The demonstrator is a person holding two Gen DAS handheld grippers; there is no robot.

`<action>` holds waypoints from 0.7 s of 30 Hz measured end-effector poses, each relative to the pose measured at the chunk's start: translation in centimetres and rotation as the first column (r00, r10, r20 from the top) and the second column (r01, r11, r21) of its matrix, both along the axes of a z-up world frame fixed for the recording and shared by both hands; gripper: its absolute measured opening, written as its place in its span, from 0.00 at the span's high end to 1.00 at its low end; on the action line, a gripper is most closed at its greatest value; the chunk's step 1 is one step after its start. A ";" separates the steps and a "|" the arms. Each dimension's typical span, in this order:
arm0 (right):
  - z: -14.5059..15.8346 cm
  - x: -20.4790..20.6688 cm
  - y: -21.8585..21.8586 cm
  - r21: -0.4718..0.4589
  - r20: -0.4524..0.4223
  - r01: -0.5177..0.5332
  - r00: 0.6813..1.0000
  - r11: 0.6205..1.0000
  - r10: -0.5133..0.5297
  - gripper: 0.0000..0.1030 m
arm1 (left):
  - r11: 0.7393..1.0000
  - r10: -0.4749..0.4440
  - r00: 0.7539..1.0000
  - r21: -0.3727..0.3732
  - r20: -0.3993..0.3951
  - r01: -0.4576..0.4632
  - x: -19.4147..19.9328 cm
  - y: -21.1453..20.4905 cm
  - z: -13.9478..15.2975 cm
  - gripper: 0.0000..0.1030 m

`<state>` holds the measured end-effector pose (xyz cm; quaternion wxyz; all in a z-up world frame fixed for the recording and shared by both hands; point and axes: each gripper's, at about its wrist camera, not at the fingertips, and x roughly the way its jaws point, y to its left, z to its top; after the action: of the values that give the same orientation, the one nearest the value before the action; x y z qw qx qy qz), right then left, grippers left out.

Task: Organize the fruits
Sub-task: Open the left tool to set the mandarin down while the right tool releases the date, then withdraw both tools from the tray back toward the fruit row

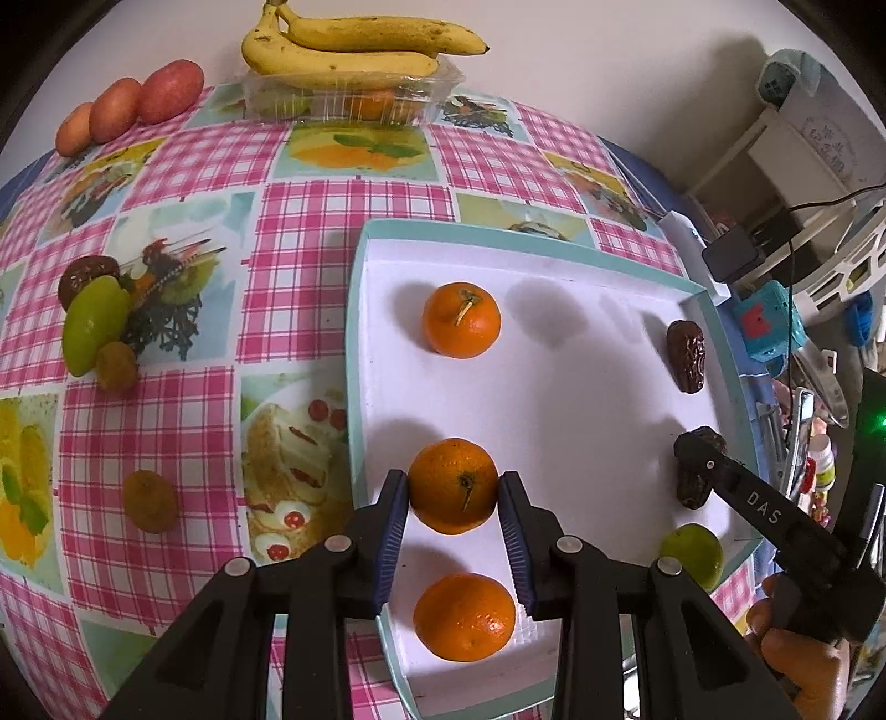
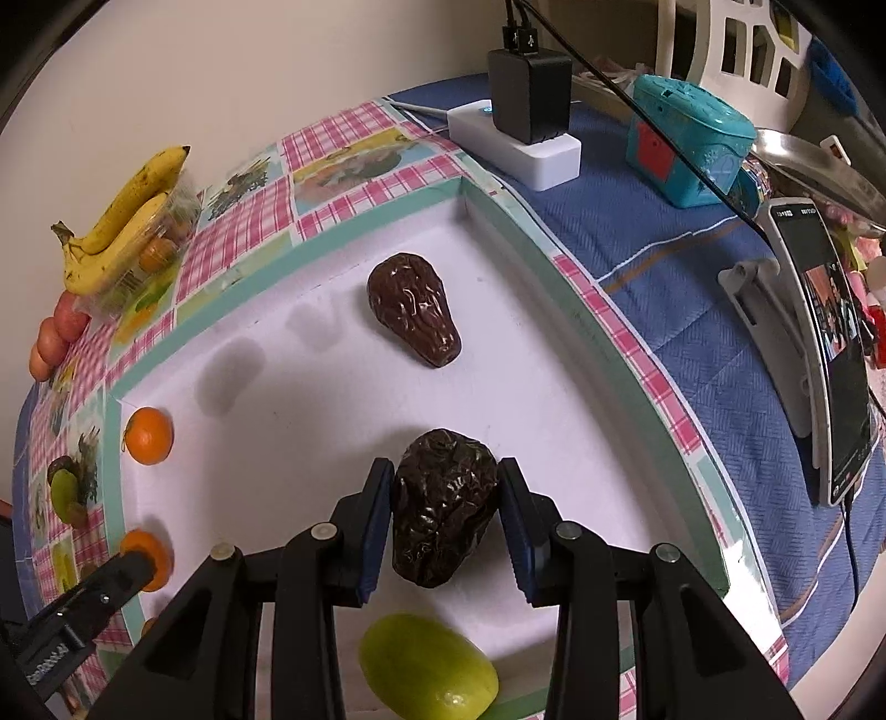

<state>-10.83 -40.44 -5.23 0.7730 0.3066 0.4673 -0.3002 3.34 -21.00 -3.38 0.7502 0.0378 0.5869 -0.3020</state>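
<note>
Left jaws: our left gripper (image 1: 453,492) brackets the middle tangerine (image 1: 453,485); both pads sit at its flanks, seemingly closed on it, though we cannot say how firmly.
Right jaws: our right gripper (image 2: 446,495) straddles the near date (image 2: 443,507); the left pad touches, while a thin gap shows on the right, so we cannot tell whether it is gripped or only framed.
Why held so: each fruit is taken across its widest part, low over the tray (image 1: 554,399), which we judge suits either setting it down in line or lifting it out.
Tangerine column: three lie along the tray's left side, the far tangerine (image 1: 462,319), the held one, and the near tangerine (image 1: 464,616), spaced apart, apparently sorted as one kind.
Date column: along the right side lie the far date (image 2: 414,308) and the one between our jaws, with a green fruit (image 2: 427,664) nearest us; like goes with like here too.
Still outside: on the checked cloth (image 1: 310,232) to the left wait a green fruit and a date clustered with a small brown fruit (image 1: 94,327) and another brown one (image 1: 149,501) alone.
Far edge: bananas (image 1: 354,47) rest on a clear box (image 1: 354,97), red fruits (image 1: 133,105) beside it.
Right clutter: charger (image 2: 529,102) and phone (image 2: 825,354), well clear of the tray.
</note>
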 end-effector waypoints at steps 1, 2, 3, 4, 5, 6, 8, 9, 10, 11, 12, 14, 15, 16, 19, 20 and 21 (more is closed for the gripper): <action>0.0 0.1 0.0 -0.003 -0.003 -0.003 1.000 1.000 0.003 0.62 | 1.000 0.000 1.000 -0.002 -0.002 0.000 0.1 -0.1 0.0 0.64; -0.1 0.1 0.1 -0.005 -0.004 -0.003 1.000 1.000 0.003 0.62 | 1.000 -0.002 1.000 -0.005 -0.005 0.002 0.1 -0.1 0.0 0.62; -0.1 0.2 0.1 -0.005 -0.006 -0.004 1.000 1.000 0.004 0.62 | 1.000 -0.007 1.000 -0.006 -0.007 0.007 0.1 -0.2 0.1 0.52; -0.1 0.2 0.1 -0.002 -0.005 -0.005 1.000 1.000 0.005 0.62 | 1.000 -0.011 1.000 -0.007 -0.004 0.011 0.1 -0.3 0.2 0.45; -0.2 0.2 0.1 -0.001 -0.006 -0.005 1.000 1.000 0.005 0.62 | 1.000 -0.015 1.000 -0.020 -0.004 0.015 0.1 -0.4 0.4 0.40; -0.1 0.3 0.2 -0.004 -0.008 -0.005 1.000 1.000 0.005 0.62 | 0.999 -0.019 1.000 -0.030 -0.010 0.019 0.1 -0.5 0.7 0.37; -0.1 0.3 0.1 -0.003 -0.010 -0.004 1.000 1.000 0.004 0.62 | 1.000 -0.016 1.000 -0.025 0.008 0.016 0.0 -0.5 1.2 0.33; -0.2 0.4 0.1 -0.001 -0.009 -0.003 1.000 1.000 0.003 0.61 | 1.000 -0.018 1.000 -0.023 0.017 0.019 0.0 -0.5 1.5 0.31; -0.2 0.3 0.0 0.003 -0.008 -0.002 1.000 1.000 0.002 0.59 | 1.000 -0.022 0.999 -0.020 0.024 0.022 0.0 -0.5 1.8 0.29; -0.2 0.4 0.0 0.005 -0.010 -0.002 1.000 1.000 0.002 0.54 | 1.000 -0.025 0.999 -0.016 0.033 0.026 0.0 -0.5 2.1 0.28; -0.1 0.4 0.0 0.006 -0.011 -0.001 1.000 1.000 0.001 0.49 | 0.999 -0.028 0.999 -0.014 0.040 0.029 0.0 -0.4 2.4 0.27; 0.2 0.4 0.0 0.006 -0.006 -0.001 1.000 1.000 0.001 0.47 | 1.000 -0.025 0.998 -0.002 0.063 0.025 0.1 0.0 3.1 0.22; 0.3 0.4 0.1 0.004 -0.005 -0.003 1.000 1.000 0.003 0.46 | 1.000 -0.009 0.997 0.008 0.080 0.009 0.4 0.4 3.5 0.18; 0.7 0.4 0.2 -0.004 -0.002 -0.007 1.000 1.000 0.007 0.45 | 1.000 0.004 0.996 0.013 0.091 -0.005 0.6 0.7 3.7 0.16; 1.9 0.4 0.4 -0.039 0.014 -0.015 1.000 0.999 0.016 0.38 | 0.996 0.079 0.989 0.021 0.129 -0.082 1.7 2.5 4.5 0.01; 2.3 0.3 0.5 -0.047 0.020 -0.017 1.000 0.999 0.018 0.38 | 0.993 0.110 0.985 0.016 0.136 -0.114 2.2 3.3 4.7 0.00; 2.6 0.3 0.5 -0.055 0.025 -0.018 1.000 0.998 0.019 0.38 | 0.989 0.142 0.980 0.013 0.141 -0.145 2.8 4.2 4.9 0.00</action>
<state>-10.56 -39.94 -2.58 0.7896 0.2850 0.4519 -0.3018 6.13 -16.82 1.50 0.8089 0.0254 0.5376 -0.2368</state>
